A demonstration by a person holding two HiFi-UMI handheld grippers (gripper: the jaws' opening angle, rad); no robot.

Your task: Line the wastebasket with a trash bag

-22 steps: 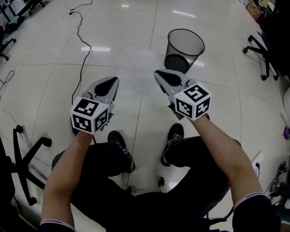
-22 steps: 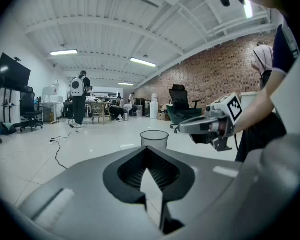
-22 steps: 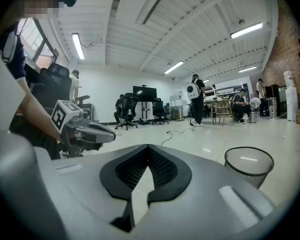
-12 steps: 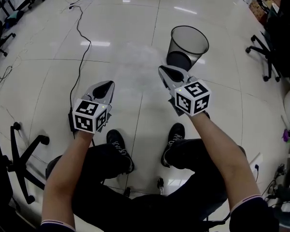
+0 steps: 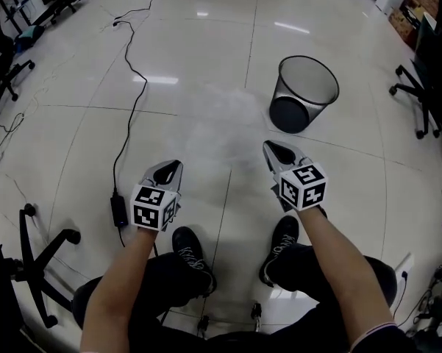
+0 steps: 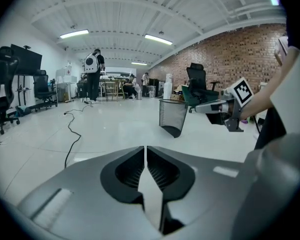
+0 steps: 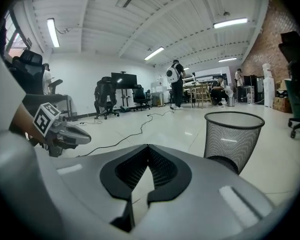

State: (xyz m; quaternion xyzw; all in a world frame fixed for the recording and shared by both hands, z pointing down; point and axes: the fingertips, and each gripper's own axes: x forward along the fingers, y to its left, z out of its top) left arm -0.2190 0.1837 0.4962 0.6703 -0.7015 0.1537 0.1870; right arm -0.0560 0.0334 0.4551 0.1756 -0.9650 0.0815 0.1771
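My left hand-held gripper (image 5: 173,166) and right hand-held gripper (image 5: 271,148) are both clenched and empty. The wastebasket (image 5: 304,94) stands unlined ahead of the right one. A pale film (image 5: 217,120) lies ahead between them, likely the bag, awaiting pickup.

Bare floor (image 5: 206,57) ahead, cable (image 5: 118,209) left, wastebasket (image 5: 316,87) ahead-right

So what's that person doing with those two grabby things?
A person holds a gripper in each hand: the left gripper and the right gripper. Both are shut with nothing between the jaws. They point toward a mesh basket standing on the floor ahead, with no bag in it yet. A faint pale patch before the grippers may be a clear bag, but it's too hazy to tell.
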